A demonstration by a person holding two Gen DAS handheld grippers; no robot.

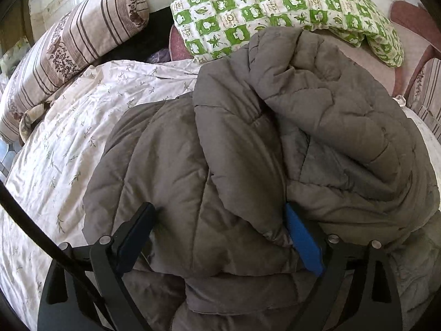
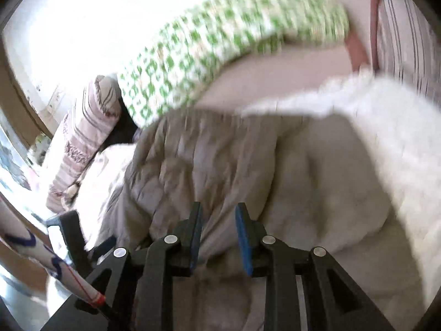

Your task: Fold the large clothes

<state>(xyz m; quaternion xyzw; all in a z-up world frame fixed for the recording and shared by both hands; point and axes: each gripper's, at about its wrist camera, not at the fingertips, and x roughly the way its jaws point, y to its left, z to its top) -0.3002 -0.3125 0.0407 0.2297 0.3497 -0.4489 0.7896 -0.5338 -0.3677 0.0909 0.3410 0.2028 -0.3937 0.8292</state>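
Note:
A large grey-brown quilted jacket (image 1: 275,143) lies bunched on the bed, its folds piled toward the right. My left gripper (image 1: 220,215) is wide open, its fingers straddling a thick fold of the jacket. In the blurred right wrist view the same jacket (image 2: 248,165) fills the middle. My right gripper (image 2: 218,220) is just above it, its jaws a narrow gap apart with jacket fabric showing between them; whether they pinch it I cannot tell.
A floral white sheet (image 1: 69,143) covers the bed on the left. A striped bolster (image 1: 69,47) and a green checked pillow (image 1: 261,8) lie at the back. A red-brown wooden chair (image 1: 413,27) stands at the right. White fluffy fabric (image 2: 386,127) lies right of the jacket.

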